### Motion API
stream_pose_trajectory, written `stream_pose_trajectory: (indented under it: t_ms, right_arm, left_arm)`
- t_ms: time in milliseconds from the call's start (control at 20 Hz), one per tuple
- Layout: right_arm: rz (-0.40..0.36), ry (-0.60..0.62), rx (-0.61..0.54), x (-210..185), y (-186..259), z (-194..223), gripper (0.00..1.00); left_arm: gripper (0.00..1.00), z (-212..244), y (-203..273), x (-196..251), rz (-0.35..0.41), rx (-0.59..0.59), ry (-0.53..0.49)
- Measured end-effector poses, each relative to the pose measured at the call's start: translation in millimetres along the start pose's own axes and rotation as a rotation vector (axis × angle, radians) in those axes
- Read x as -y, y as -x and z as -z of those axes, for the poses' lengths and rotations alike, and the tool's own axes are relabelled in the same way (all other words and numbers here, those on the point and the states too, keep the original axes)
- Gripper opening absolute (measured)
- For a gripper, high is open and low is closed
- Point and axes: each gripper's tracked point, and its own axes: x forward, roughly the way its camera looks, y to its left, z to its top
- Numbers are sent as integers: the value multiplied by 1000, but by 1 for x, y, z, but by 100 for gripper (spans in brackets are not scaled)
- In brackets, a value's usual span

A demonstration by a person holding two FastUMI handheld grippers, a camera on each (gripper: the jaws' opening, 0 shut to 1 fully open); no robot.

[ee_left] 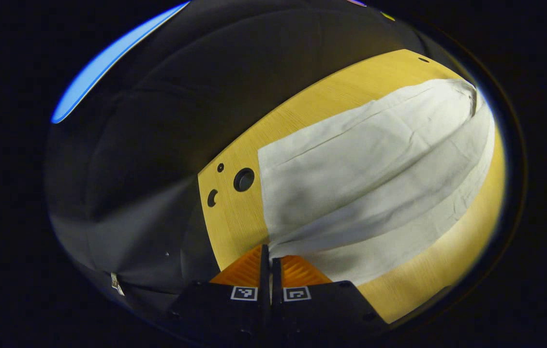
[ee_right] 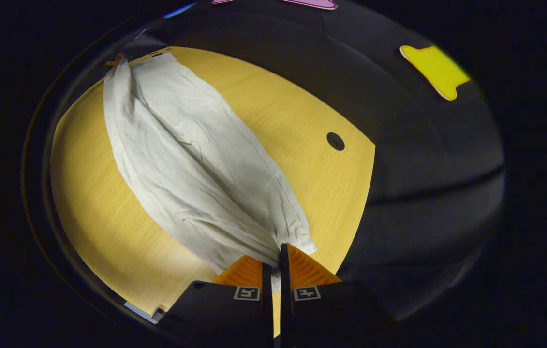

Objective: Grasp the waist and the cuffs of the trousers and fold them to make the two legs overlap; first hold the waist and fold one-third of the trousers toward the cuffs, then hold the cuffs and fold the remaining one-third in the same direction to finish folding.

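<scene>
Your left claw [ee_left: 270, 256] and right claw [ee_right: 276, 258]: each pinched on white cotton trousers [ee_right: 196, 164], spread centre-frame across yellow wooden desk [ee_right: 99, 232].

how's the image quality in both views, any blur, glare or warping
Left gripper view: fisheye bends the table edge into a curve; trousers are sharp, with a soft shadow across the cloth near the left gripper. Right gripper view: same warping, evenly lit trousers with crisp wrinkles, no glare; the rim darkens.
</scene>
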Motion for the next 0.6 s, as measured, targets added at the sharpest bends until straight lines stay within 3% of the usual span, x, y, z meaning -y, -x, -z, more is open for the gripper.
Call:
stream_pose_trajectory:
  t_ms: [300,600]
  right_arm:
    - [-90,-184,-69,6,-36,5,10]
    - [-126,-338,-103,12,-58,5,10]
  left_arm:
    - [5,-36,-57,7,5,-68,-40]
    - [5,-33,-96,25,14,-182,-80]
